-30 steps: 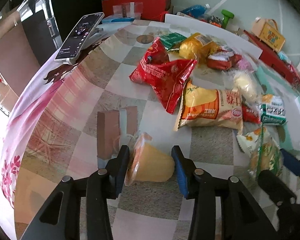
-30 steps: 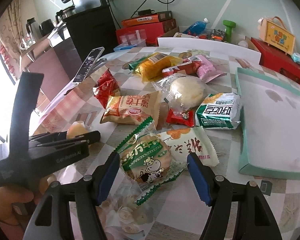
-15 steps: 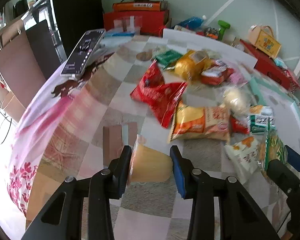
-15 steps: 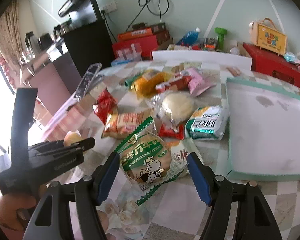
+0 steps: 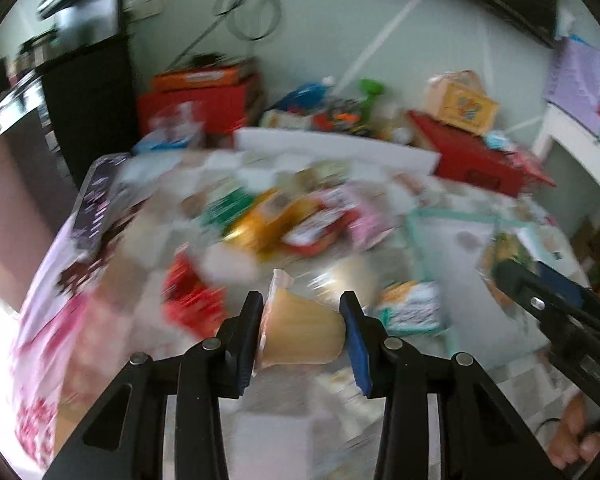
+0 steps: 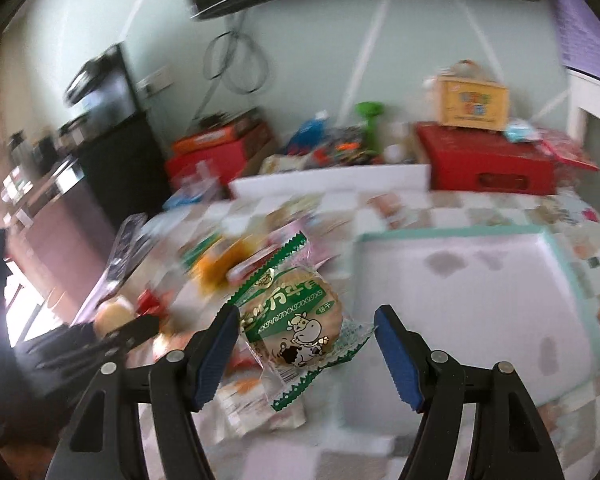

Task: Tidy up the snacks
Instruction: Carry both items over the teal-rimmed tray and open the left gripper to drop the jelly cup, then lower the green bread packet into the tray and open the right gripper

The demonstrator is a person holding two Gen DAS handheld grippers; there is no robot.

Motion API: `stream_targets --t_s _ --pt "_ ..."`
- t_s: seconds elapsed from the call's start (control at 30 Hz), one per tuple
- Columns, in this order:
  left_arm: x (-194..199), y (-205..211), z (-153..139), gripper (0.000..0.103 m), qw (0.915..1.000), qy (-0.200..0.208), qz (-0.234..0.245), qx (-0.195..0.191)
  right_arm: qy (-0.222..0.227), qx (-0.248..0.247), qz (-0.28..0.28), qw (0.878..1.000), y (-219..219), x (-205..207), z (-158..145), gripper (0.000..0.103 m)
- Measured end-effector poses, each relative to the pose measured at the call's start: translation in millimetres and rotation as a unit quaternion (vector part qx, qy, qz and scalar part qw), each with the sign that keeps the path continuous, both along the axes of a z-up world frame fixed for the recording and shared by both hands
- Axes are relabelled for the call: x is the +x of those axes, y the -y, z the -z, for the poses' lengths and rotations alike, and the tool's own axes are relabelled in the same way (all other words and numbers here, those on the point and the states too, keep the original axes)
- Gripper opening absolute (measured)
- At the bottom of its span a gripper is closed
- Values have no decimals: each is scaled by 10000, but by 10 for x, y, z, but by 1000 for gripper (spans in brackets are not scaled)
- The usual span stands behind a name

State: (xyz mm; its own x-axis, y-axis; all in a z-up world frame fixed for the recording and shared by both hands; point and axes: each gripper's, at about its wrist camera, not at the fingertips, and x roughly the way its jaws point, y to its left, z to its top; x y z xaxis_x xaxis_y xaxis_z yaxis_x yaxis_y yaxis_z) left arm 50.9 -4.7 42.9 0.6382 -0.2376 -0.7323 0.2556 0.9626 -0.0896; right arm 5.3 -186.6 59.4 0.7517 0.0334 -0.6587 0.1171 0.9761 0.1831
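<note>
My left gripper (image 5: 302, 326) is shut on a yellow jelly cup (image 5: 300, 332) and holds it above the table. My right gripper (image 6: 304, 340) is shut on a round green-and-white cookie packet with a cow picture (image 6: 296, 324), lifted off the table; it also shows at the right of the left wrist view (image 5: 508, 268). A heap of snack packets (image 5: 292, 220) lies blurred on the checked tablecloth. A white tray with a mint-green rim (image 6: 556, 256) lies to the right of the heap. The left gripper with the cup shows at the left of the right wrist view (image 6: 112, 316).
A phone (image 5: 96, 200) lies near the table's left edge. A white board (image 6: 328, 180) stands along the back edge. Red boxes (image 6: 484, 164), a yellow box (image 6: 472, 104) and a black cabinet (image 5: 88, 92) stand behind the table.
Both grippers have lifted with their snacks and tilted up, so more of the wall shows. The view is motion-blurred. The left jaws have closed tighter on the jelly cup.
</note>
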Motion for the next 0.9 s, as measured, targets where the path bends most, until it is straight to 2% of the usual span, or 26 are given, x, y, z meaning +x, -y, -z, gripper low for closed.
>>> stream_targets --t_s 0.13,0.27,0.47,0.6,0.77,0.8,0.87,0.9 --pt "92 426 -99 41 9986 129 503 -105 -36 -126 657 9978 424 93 28 73" --pt "162 855 -96 41 9951 146 965 -139 -290 -176 1413 9894 921 86 223 73" --pt "193 1577 86 41 9855 14 1696 -49 -761 -263 2575 9629 1701 -93 539 72" --pt "134 1915 255 41 9804 -93 1968 25 -881 -285 2936 9514 1926 -229 630 72" --pt "42 2163 403 42 9752 -153 2200 163 -970 -280 2920 9511 1967 -187 710 74" --pt "23 2168 409 44 9748 -162 2218 164 -982 -313 2922 9508 1935 -164 723 74" --pt "20 2154 411 56 9743 -180 2241 119 -970 -345 2879 9521 1914 -152 720 74" --pt "16 2132 401 66 9744 -176 2238 78 -965 -375 2865 9525 1897 -146 722 74"
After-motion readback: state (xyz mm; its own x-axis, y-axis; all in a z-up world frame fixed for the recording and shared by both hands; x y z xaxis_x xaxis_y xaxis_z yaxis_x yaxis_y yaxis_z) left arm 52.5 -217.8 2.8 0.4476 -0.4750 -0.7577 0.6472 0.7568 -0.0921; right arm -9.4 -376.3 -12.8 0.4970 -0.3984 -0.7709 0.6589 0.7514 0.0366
